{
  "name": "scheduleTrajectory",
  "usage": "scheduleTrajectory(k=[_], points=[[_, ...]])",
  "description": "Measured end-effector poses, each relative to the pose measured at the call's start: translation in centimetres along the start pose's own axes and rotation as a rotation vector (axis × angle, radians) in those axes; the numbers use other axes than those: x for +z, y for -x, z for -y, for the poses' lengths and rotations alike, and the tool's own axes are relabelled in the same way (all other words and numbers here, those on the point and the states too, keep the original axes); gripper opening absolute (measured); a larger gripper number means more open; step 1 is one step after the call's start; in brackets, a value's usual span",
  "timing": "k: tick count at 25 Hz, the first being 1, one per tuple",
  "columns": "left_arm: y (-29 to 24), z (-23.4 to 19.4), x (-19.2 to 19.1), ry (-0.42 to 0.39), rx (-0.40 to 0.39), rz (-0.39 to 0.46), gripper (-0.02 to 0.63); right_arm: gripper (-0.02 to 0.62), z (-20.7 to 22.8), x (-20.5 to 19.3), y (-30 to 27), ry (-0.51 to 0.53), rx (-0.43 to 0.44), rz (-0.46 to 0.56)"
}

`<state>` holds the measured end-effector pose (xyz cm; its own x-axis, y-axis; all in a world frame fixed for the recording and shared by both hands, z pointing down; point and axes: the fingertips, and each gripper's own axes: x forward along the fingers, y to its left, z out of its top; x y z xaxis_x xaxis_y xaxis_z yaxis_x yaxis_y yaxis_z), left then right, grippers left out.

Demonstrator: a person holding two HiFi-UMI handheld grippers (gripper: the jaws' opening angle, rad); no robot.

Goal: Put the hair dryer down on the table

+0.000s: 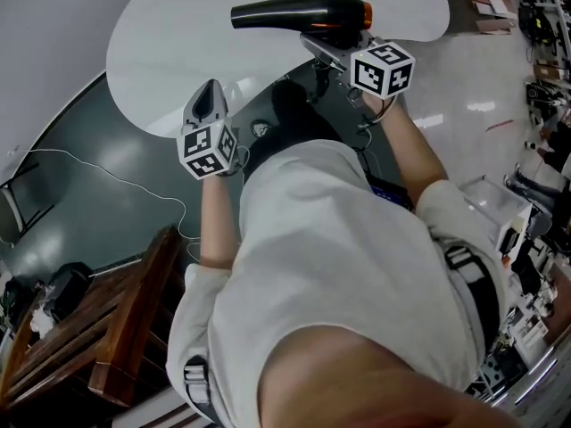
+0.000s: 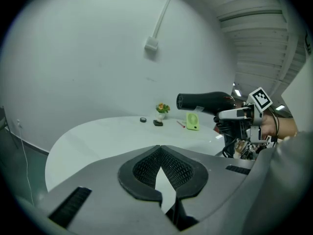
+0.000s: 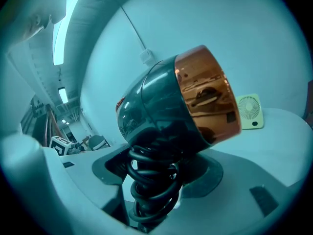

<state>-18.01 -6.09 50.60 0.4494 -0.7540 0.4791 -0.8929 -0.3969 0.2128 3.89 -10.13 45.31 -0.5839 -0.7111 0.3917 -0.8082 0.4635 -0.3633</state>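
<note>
While the hair dryer [image 1: 299, 12] hung in the air over the far side of the white surface [image 1: 178, 61], we judged the task unfinished. It was up and over the place where it could go, but it had not been lowered or released. From the left gripper view it stood clear of the tabletop, touching nothing but our tool.

Our right gripper [image 1: 332, 50] had its jaws clamped on the handle, which was wrapped in turns of black rubbery cord [image 3: 151, 180], so the grip bore on the coils as much as on the plastic beneath. Our left gripper [image 1: 209, 92] waited near the closer rim, its ribbed dark pads pressed together at the tips with nothing between them.

The dryer's barrel was a glossy black tube, smooth enough to mirror the room, with a bright copper-orange metallic band round its back end. We reckoned such a slick, rounded body might roll a little once laid down. The surface was rounded in outline, flat, matte and pale. At its back stood a small green fan [image 2: 192, 122] and a tiny flower pot [image 2: 162, 110], well apart from the dryer.
</note>
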Motion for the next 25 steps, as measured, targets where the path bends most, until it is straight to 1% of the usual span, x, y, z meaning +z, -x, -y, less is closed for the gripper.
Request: scheduleTrajectory(k=[5, 12, 19, 25], points=[[-3.2, -0.9, 1.0, 0.034, 0.031, -0.012, 0.018, 0.285, 2.5, 0.5, -3.1, -0.033, 0.028, -0.067], [-7.1, -2.3, 1.5, 0.103, 0.064, -0.047, 0.018, 0.284, 5.6, 0.8, -7.8, -0.110, 0.030, -0.151], [-10.0, -3.4, 1.9, 0.125, 0.085, -0.079, 0.018, 0.284, 7.9, 1.0, -11.8, -0.121, 0.015, -0.212], [-12.1, -3.9, 1.8, 0.141, 0.093, -0.108, 0.018, 0.284, 9.7, 0.2, -14.2, -0.172, 0.005, -0.267]])
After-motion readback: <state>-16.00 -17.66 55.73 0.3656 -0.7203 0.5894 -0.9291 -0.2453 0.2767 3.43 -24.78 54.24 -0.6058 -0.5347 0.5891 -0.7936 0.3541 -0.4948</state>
